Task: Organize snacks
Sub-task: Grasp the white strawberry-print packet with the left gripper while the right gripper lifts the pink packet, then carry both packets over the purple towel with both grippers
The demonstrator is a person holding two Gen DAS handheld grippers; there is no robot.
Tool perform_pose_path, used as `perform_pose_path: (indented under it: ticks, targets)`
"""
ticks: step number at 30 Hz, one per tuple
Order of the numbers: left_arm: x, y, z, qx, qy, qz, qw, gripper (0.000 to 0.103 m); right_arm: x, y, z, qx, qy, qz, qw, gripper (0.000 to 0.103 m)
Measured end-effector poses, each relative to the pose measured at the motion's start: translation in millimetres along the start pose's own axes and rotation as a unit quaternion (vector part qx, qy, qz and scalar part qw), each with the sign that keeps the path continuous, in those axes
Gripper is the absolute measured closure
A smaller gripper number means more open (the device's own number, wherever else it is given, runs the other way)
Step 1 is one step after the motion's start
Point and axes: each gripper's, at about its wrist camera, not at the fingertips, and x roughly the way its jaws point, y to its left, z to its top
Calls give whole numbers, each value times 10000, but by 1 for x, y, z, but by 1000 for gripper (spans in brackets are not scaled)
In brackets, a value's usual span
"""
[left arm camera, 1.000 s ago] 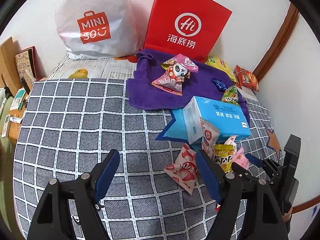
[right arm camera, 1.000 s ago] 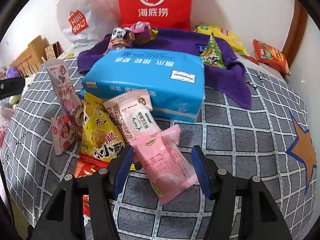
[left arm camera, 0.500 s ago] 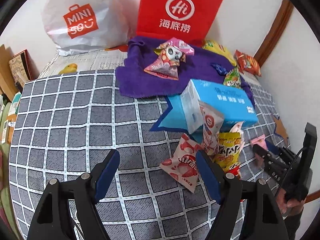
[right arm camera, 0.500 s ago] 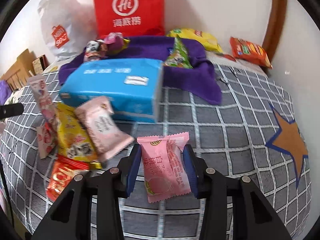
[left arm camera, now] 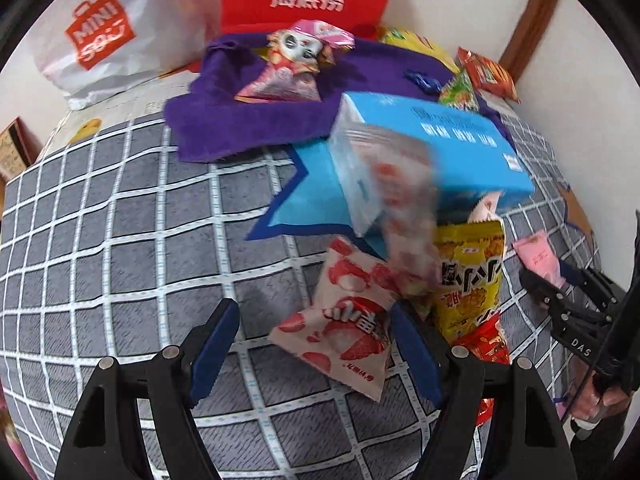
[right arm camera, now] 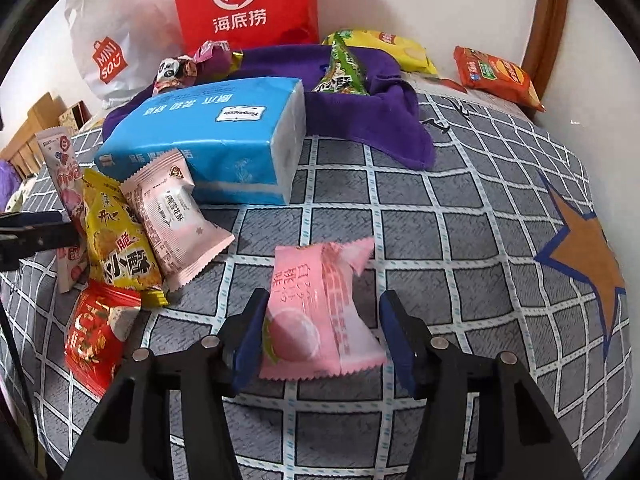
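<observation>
Right tongs [right arm camera: 320, 334] are sitting low centre of the right wrist view, and their jaws have just been opening again after a squeeze half a second ago. The peach-pink sachet [right arm camera: 316, 312] is lying between them on the checked bedcover [right arm camera: 460, 220]; the left pad is close against its edge, the right pad is standing clear, so I am reading this as released, not gripped. A second ago the sachet was touching the snack pile; now it is lying apart, nearer frame centre, so I am judging that one snack has been pulled out and set down on its own.

Left tongs [left arm camera: 316, 344] are standing wide apart at the bottom of the left wrist view, now nearer the strawberry packet [left arm camera: 340, 324] than a second ago. The packet is lying between the jaws, close against the right pad; contact I cannot tell. A tall packet above it is blurring.

Further out, the yellow packet [right arm camera: 116, 240], pale pink packet [right arm camera: 172, 216] and red packet [right arm camera: 96, 320] are leaning at mid-left against the blue tissue pack [right arm camera: 208, 140].

Containers: red paper bag [right arm camera: 244, 0] and white shopping bag [right arm camera: 112, 40] are standing along the top edge; contents not visible. More snacks are resting on the purple towel [right arm camera: 384, 112], not in any bag.
</observation>
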Motion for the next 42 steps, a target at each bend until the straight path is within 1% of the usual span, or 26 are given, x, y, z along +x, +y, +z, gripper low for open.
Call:
perform_pose_path:
  ticks: [3,6,8,10,11,12,16,20,22,30,34,42]
  targets:
    - [9,-12,-3,241,107,-14,9997,27,-1,2,-3,-64,-108,-31,9999,47]
    - [13,-26,-9,586,-17,304,9978,27,-3,1,-7,5,-219,-2,9998,47]
    - [13,-30,-10,635,-58,364,9973,27,-3,2,-8,-12,-277,-26,9996,48]
    - [11,-31,-11,630,-117,367,9973,34,-3,3,-8,-5,-340,-38,9994,49]
    - [10,-31,-11,613,-137,382,9973,36,-2,3,-8,20,-383,-41,9993,49]
    - [9,-30,-11,595,-153,409,9973,42,-2,3,-8,50,-423,-46,9991,49]
    - [3,-19,-13,471,-181,298,9983,49,-2,4,-8,57,-438,-112,9990,51]
    - [-6,-6,-13,159,-158,57,9997,49,-3,4,-4,81,-332,-105,9994,51]
    - [-12,-5,-13,116,-232,96,9996,49,-6,3,-3,127,-299,-48,9995,51]
    - [-52,10,-21,-179,-539,38,9984,49,-42,11,6,110,-669,-31,9977,52]
    - [-72,14,-22,-313,-686,-79,9971,49,-61,19,11,85,-823,-49,9966,52]
    - [-105,10,-22,-338,-979,-100,9946,49,-88,29,17,163,-991,82,9949,52]
